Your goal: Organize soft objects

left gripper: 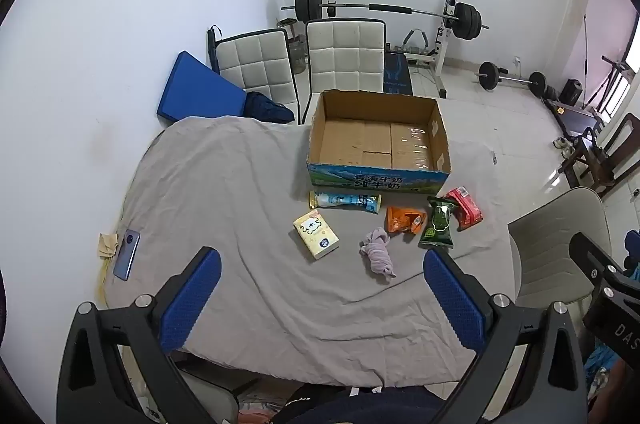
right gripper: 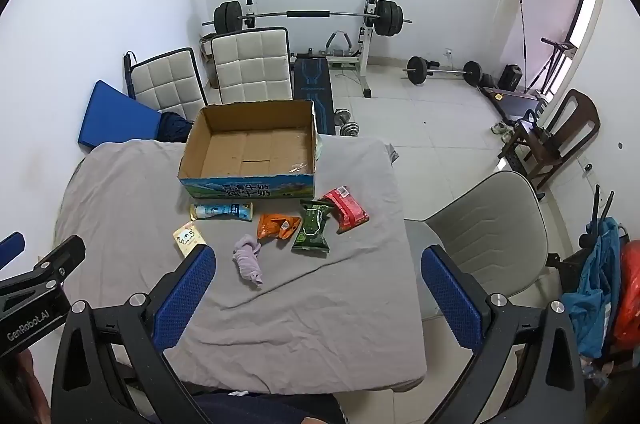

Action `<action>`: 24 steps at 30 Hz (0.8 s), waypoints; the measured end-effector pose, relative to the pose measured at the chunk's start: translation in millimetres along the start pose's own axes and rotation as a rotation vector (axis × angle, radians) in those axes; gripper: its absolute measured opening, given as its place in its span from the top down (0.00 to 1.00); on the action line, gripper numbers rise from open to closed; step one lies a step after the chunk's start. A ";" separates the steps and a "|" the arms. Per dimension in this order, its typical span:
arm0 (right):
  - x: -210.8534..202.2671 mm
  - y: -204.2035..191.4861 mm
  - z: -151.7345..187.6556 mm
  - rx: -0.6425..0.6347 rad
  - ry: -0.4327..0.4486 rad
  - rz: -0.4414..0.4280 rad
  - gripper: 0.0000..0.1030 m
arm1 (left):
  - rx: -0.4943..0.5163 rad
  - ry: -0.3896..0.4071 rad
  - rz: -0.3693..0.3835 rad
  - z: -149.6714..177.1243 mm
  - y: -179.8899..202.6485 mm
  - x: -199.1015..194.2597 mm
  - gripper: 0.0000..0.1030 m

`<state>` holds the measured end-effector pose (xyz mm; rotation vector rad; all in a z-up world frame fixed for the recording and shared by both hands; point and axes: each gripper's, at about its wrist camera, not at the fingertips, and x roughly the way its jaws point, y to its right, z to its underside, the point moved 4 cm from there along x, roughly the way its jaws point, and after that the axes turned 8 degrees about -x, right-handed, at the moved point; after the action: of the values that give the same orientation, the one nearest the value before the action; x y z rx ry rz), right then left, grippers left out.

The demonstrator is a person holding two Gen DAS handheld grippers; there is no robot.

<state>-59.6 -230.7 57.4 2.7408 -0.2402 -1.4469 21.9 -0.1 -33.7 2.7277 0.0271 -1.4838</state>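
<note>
Start step: nothing in cardboard box [left gripper: 378, 140] yet. Left claw [left gripper: 322, 278] and right claw [right gripper: 316, 276] wide, unladen. Next: descend onto purple cloth [right gripper: 248, 258] just ahead.

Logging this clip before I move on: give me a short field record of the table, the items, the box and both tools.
surface: table under a wrinkled grey cloth
container: open cardboard box, nothing inside
items in front of box: blue tube pack, yellow tissue pack, orange pouch, green packet, red packet, lilac rolled cloth
other: phone at the table's left edge
left tool: open, holding nothing
right tool: open, holding nothing
progress: nothing boxed yet
</note>
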 end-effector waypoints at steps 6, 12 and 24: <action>-0.1 1.3 1.8 -0.014 -0.012 0.010 0.00 | 0.001 0.007 0.000 0.5 1.4 -0.2 0.00; -0.1 2.2 0.4 -0.019 -0.015 0.020 0.00 | 0.005 0.007 0.007 6.9 13.8 -1.3 0.00; 1.4 4.2 1.1 -0.020 -0.015 0.021 0.00 | 0.005 -0.008 0.030 2.5 13.5 -4.0 0.00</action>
<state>-60.3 -235.1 56.1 2.7044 -0.2529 -1.4576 18.1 -13.6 -31.4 2.7131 -0.0178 -1.4897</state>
